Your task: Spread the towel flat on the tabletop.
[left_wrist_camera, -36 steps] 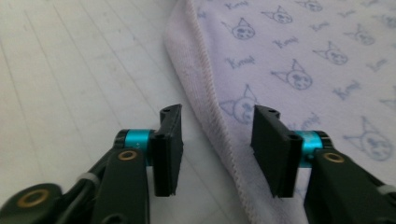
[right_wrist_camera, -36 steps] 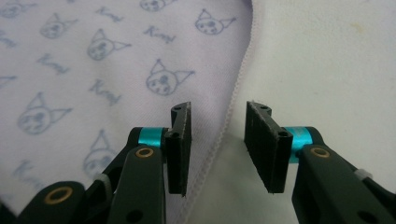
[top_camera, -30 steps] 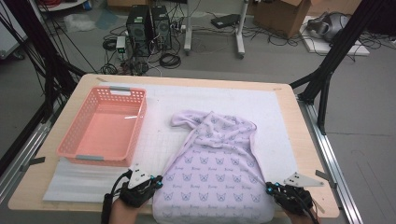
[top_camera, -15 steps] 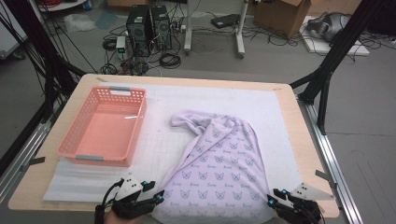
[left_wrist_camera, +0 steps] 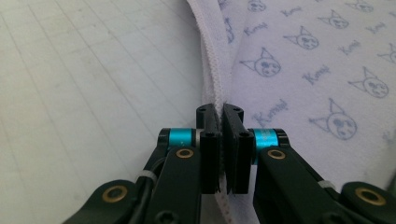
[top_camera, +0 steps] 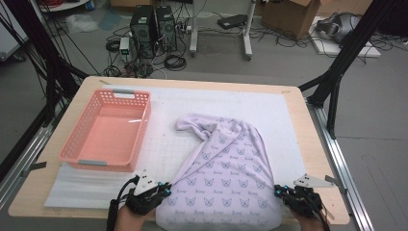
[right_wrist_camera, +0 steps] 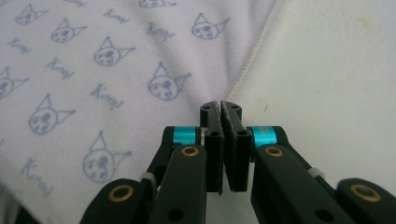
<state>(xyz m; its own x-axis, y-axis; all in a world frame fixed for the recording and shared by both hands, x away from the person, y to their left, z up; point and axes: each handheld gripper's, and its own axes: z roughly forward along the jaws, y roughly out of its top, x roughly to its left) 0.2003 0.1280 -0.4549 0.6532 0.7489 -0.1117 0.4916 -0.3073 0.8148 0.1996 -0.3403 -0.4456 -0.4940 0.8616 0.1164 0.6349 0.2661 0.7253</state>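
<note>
Gripping the near hem of the pale lilac cotton garment printed with little blue cat faces (top_camera: 226,178), I have it pinned at both of its near corners. It lies on the white gridded mat (top_camera: 288,115) in the near middle of the tabletop (top_camera: 308,144), its far end bunched into a soft fold and its near edge hanging at the tabletop's rim. My left claw (left_wrist_camera: 220,109) has just been closing and now stands clenched on the stitched white hem at the near-left corner; the left gripper view shows the seam running straight between the jaws. My right claw (right_wrist_camera: 221,106) has likewise just been closing and now stands clenched at the near-right corner, where the scalloped edge of the fabric runs into the jaws, though how much cloth it has caught I cannot tell. Well apart on the far left sits the salmon-pink plastic lattice basket (top_camera: 72,144).

I judge this to be the start of a fold: corners secured, cloth not yet lifted. The next move calls for raising both corners together, evenly, and carrying them toward the far end without letting the thin hem slip out.
</note>
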